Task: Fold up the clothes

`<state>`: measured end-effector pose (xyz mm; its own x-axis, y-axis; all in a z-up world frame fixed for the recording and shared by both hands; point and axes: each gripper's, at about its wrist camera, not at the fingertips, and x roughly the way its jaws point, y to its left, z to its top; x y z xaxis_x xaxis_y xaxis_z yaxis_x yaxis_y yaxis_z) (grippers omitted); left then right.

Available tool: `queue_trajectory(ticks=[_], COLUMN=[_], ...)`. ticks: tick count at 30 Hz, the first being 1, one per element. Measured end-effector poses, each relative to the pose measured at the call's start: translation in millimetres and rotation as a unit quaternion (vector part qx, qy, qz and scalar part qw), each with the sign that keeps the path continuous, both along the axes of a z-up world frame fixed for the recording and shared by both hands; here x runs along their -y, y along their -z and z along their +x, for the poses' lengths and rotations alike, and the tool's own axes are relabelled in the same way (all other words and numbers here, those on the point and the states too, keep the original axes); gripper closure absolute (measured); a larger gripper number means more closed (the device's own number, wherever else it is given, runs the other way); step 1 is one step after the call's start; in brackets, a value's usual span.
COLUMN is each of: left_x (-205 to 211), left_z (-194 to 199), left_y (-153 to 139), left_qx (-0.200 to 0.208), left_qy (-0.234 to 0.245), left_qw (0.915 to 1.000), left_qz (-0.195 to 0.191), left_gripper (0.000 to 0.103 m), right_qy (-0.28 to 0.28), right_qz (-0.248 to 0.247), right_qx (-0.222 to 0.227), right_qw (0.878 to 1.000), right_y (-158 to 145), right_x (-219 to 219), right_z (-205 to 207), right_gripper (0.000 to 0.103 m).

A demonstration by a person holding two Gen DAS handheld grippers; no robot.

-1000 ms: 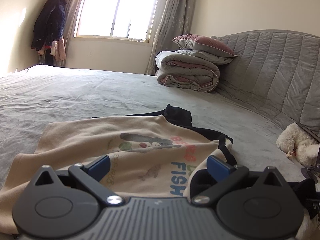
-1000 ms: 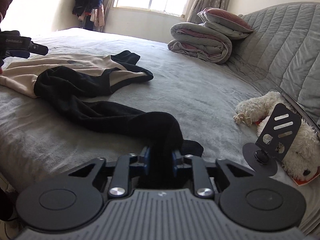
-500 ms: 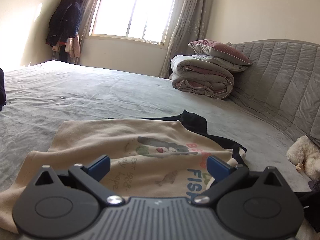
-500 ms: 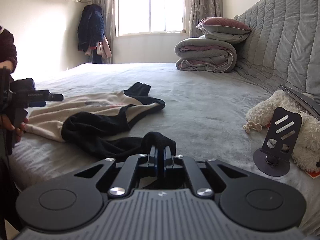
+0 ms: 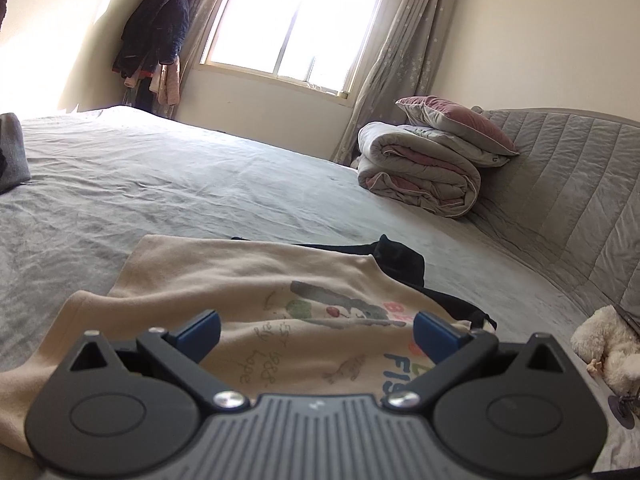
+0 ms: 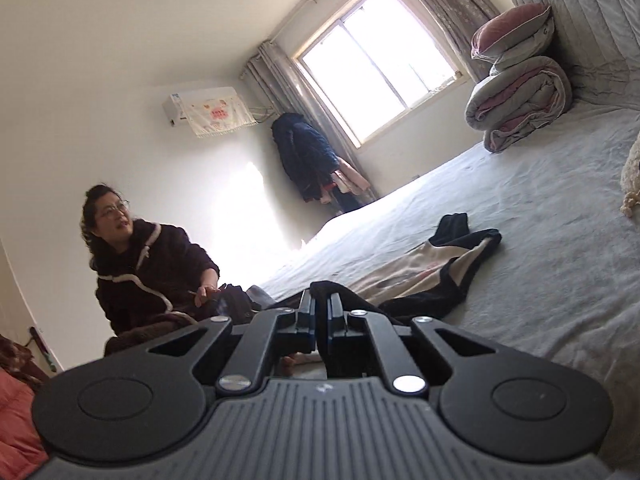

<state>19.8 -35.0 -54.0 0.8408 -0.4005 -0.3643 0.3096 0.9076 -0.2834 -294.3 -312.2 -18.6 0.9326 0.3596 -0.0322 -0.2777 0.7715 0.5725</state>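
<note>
The right gripper [image 6: 320,312] has risen and rolled, jaws still clamped on the black sleeve [image 6: 340,294]. The left gripper [image 5: 316,330] hangs open over the shirt [image 5: 248,280] on the bed [image 5: 160,184]; its print reads "FIS". Only the right view shows a seated person [image 6: 140,268].

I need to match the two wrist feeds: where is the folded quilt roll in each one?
Left wrist: the folded quilt roll lies right of centre, on the bed against the headboard.
Right wrist: the quilt roll sits upper right, tilted because the picture is rolled.
Shared landmark: the window, beside the roll in both.
</note>
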Motion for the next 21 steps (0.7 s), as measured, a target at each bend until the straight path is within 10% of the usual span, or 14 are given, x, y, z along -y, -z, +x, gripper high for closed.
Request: queue_trajectory(ticks=[10,17,21], left_x=[-3,1,6], left_z=[0,1,0], left_y=[0,1,3], left_qx=[-0.001,-0.008,-0.01], left_qy=[-0.002,0.005,0.017], left_qw=[1.0,0.9999,0.9995], left_qz=[-0.002,0.01,0.024], left_gripper=[0.0,0.0,0.0], right_qy=[-0.115,-0.238,-0.245], right_qz=[0.061,0.025,-0.003], right_qx=[0.097,0.028,-0.102], right_qw=[0.987,0.971,0.964], right_y=[-26,-21,-4], right_x=[-4,-40,-56], right_z=[-43,-12,22], right_gripper=[0.098,0.097,0.083])
